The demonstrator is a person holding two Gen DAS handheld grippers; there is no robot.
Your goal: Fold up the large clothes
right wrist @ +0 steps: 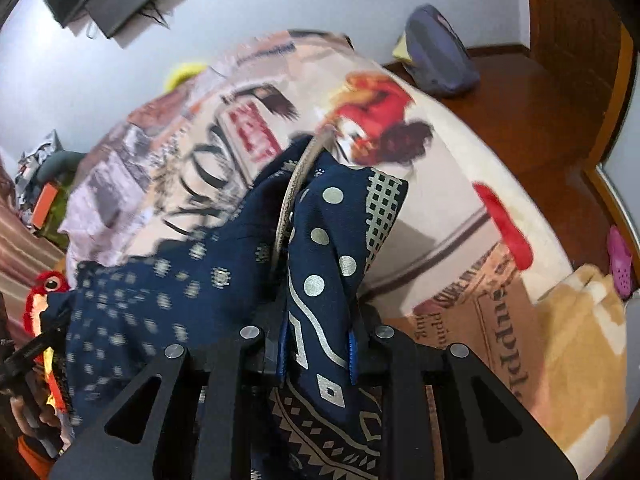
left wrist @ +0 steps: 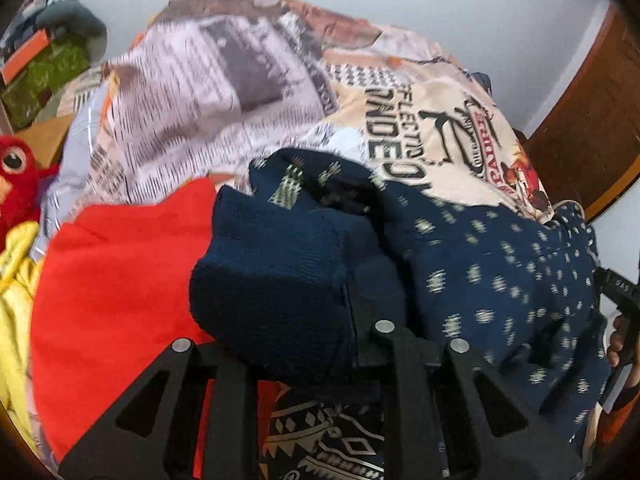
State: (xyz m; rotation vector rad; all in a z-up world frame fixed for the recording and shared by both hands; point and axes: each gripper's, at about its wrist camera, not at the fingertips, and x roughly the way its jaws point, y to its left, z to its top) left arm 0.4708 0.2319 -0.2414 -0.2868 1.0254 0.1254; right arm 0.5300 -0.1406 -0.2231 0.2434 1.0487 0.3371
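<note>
A large navy garment (left wrist: 492,276) with pale printed motifs hangs between my two grippers above the bed. My left gripper (left wrist: 308,332) is shut on a bunched dark blue knit part of it (left wrist: 276,276), which hides the fingertips. My right gripper (right wrist: 316,344) is shut on a patterned navy corner (right wrist: 332,248) with dots and a pale trim band (right wrist: 288,204); its blue finger pads (right wrist: 281,354) press the cloth from both sides. The right gripper also shows at the right edge of the left wrist view (left wrist: 620,292).
The bed carries a newspaper-print cover (left wrist: 224,92). An orange cloth (left wrist: 120,292) and a yellow cloth (left wrist: 16,264) lie at the left, by a red plush bird (left wrist: 16,184). A tan blanket (right wrist: 576,344), wooden floor (right wrist: 532,92) and a purple bag (right wrist: 436,52) are on the right.
</note>
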